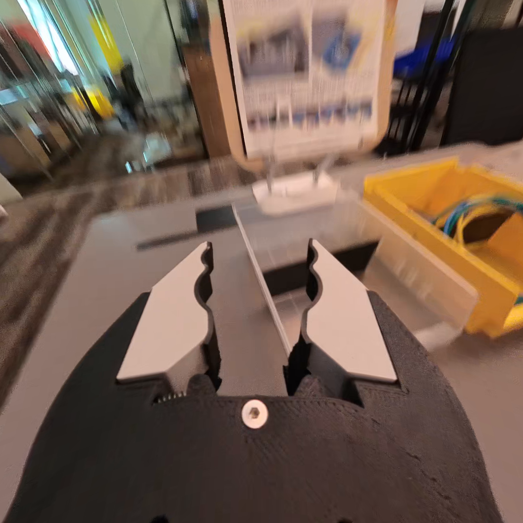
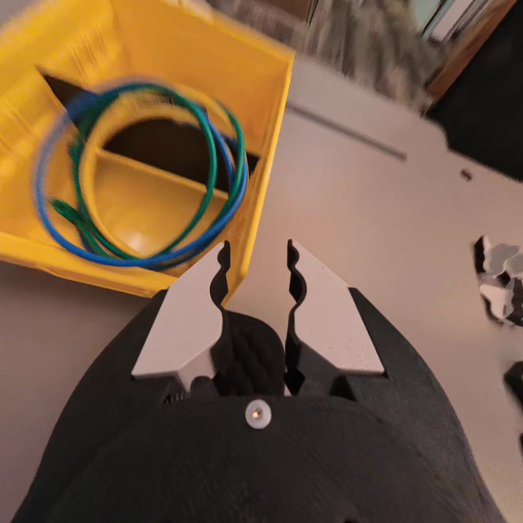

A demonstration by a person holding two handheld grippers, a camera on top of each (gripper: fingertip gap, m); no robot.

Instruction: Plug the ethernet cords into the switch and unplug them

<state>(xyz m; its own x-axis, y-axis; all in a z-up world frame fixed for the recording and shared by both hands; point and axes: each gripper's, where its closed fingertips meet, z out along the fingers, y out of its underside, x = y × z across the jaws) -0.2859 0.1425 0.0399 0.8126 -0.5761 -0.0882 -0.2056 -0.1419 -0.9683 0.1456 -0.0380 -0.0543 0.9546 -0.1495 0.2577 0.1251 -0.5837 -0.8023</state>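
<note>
The cords (image 2: 226,181), thin blue and green loops (light, floppy, slick-jacketed by the look), lie coiled in the yellow plastic bin (image 2: 277,119). They would best be pinched at a stiff plug end, though blur hides the plugs. Right claw (image 2: 256,246) hangs part-open and empty just beside the bin's corner; left claw (image 1: 260,246), wider and empty, hovers over the desk (image 1: 113,268) near the bin.

Light: warm, even indoor light; bright window glare at upper left of the left view.
Blur: heavy motion smear on yellow bin (image 2: 271,158), cords (image 2: 226,169) and poster (image 1: 305,79).
Sharp: only left gripper (image 1: 259,246) and right gripper (image 2: 256,244).
Edges: wide-angle bending.
</note>
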